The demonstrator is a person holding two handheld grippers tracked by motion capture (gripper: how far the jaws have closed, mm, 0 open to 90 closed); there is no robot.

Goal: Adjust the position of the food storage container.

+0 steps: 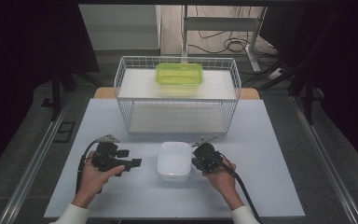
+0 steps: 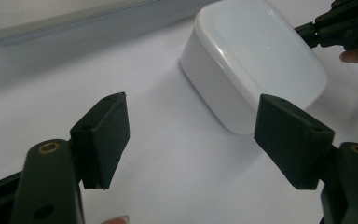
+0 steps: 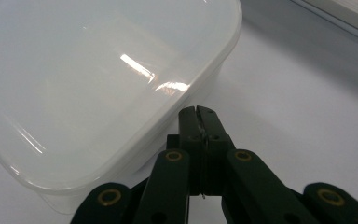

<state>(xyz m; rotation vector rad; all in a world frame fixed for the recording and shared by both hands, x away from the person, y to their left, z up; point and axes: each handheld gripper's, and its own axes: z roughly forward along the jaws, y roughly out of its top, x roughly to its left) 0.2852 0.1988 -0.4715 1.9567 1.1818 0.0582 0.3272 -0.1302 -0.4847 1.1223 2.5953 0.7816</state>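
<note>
- Container, white and lidded [image 1: 174, 160], sits on the tabletop [image 1: 261, 140] between both hands.
- Left gripper [image 1: 129, 157] gapes wide, empty.
- Right gripper [image 1: 195, 160] is closed on nothing, tips beside the container's rim.

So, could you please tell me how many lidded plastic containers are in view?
2: the white container on the table between the two grippers, and the green container on top of the wire rack behind it.
</note>
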